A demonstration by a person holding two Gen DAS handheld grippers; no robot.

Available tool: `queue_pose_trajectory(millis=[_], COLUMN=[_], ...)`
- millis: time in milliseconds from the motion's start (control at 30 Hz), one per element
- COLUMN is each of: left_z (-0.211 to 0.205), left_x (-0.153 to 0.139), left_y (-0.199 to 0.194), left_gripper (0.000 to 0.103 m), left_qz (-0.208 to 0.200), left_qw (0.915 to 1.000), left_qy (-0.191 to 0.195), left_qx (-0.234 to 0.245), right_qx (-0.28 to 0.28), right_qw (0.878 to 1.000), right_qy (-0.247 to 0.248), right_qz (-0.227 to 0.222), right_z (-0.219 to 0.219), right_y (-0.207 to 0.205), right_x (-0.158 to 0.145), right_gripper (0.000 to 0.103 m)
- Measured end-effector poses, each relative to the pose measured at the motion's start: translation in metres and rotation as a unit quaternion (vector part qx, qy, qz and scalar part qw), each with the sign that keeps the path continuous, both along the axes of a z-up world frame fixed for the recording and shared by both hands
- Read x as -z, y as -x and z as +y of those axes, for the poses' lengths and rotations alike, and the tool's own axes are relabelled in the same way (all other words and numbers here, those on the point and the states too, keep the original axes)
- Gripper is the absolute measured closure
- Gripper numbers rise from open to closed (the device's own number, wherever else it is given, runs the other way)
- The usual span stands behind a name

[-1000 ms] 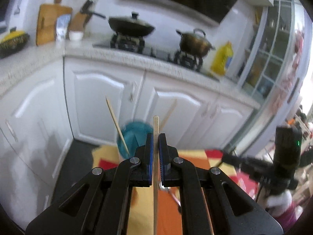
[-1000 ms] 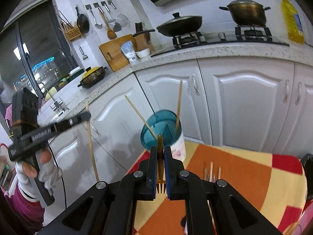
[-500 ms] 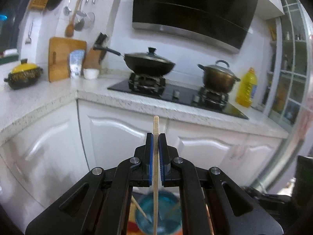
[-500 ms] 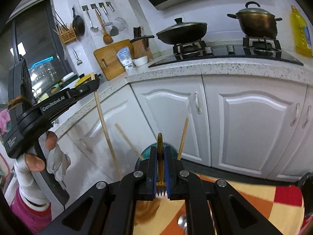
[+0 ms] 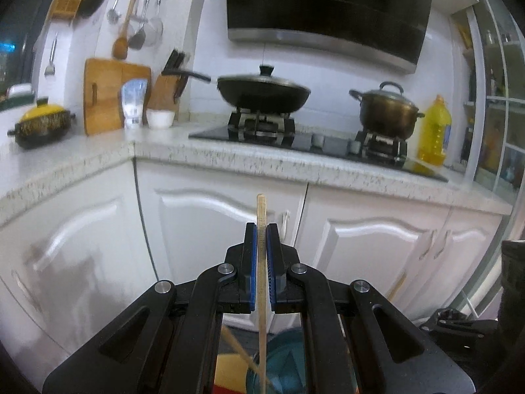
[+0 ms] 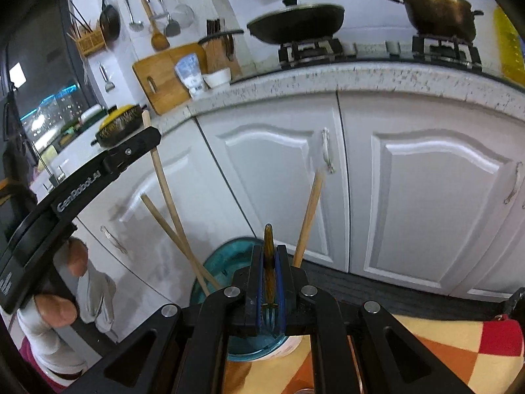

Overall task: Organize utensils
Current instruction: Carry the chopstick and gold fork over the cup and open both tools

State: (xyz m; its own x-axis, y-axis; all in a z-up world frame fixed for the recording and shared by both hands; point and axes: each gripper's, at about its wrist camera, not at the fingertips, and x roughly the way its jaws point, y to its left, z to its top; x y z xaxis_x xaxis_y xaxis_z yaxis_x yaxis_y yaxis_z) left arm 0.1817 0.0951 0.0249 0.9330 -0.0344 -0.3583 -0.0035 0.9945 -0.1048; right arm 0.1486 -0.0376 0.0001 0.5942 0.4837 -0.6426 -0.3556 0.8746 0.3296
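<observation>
My left gripper is shut on a wooden chopstick held upright, its lower end inside the teal utensil holder below. In the right wrist view the same gripper holds that chopstick slanting down into the holder. Two other chopsticks lean in the holder. My right gripper is shut on a small fork with an amber handle, tines toward the camera, just above the holder's near rim.
The holder stands at the edge of a table with a red, orange and yellow cloth. White cabinet doors are close behind. The counter above holds a wok, a pot and an oil bottle.
My left gripper has tilted up and brought its chopstick over and down into the holder. My right gripper has moved forward with the fork, right over the holder's near rim.
</observation>
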Motion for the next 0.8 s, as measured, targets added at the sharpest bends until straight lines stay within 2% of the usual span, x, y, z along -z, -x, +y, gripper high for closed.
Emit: queue_pose_trajectory(millis=[267,400,433,467,500,533,633,700,767,800], left_z=[0.006,0.006,0.006,0.006,0.006,0.005,0.006,0.007,0.008,0.007], left_x=[0.039,0.039,0.039,0.038,0.038,0.037,0.034,0.031,0.028,0.026], left_y=[0.017,0.028,0.03,0.031,0.032,0.034,0.036,0.039,0.045,0.049], left_gripper=[0.098,0.098,0.097,0.097,0.097,0.097,0.096,0.09,0.067,0.061], left_qz=[0.062,0.061,0.064,0.066,0.067,0.069,0.074,0.079,0.079,0.077], left_qw=[0.998,0.9981,0.9979,0.9978,0.9977,0.9976,0.9972,0.9968,0.9967,0.9969], left_qy=[0.011,0.011,0.011,0.01,0.01,0.007,0.01,0.014,0.017,0.017], left_qx=[0.001,-0.001,-0.001,-0.001,0.0,0.001,0.002,0.001,0.001,0.001], right_qx=[-0.016,-0.007,-0.005,-0.002,0.002,0.008,0.018,0.024,0.027,0.029], right_qw=[0.999,0.998,0.999,0.999,0.999,0.999,0.998,0.998,0.998,0.998], right_qy=[0.004,-0.002,-0.006,-0.009,-0.012,-0.016,-0.019,-0.027,-0.031,-0.032], right_qz=[0.043,0.056,0.054,0.051,0.048,0.044,0.051,0.051,0.049,0.045], right_z=[0.01,0.003,-0.001,-0.005,-0.009,-0.014,-0.021,-0.027,-0.031,-0.033], right_y=[-0.001,0.005,0.009,0.012,0.015,0.02,0.03,0.038,0.046,0.051], right_x=[0.029,0.031,0.028,0.027,0.025,0.024,0.024,0.022,0.019,0.017], right_gripper=[0.097,0.095,0.093,0.084,0.071,0.067,0.066,0.066,0.066,0.066])
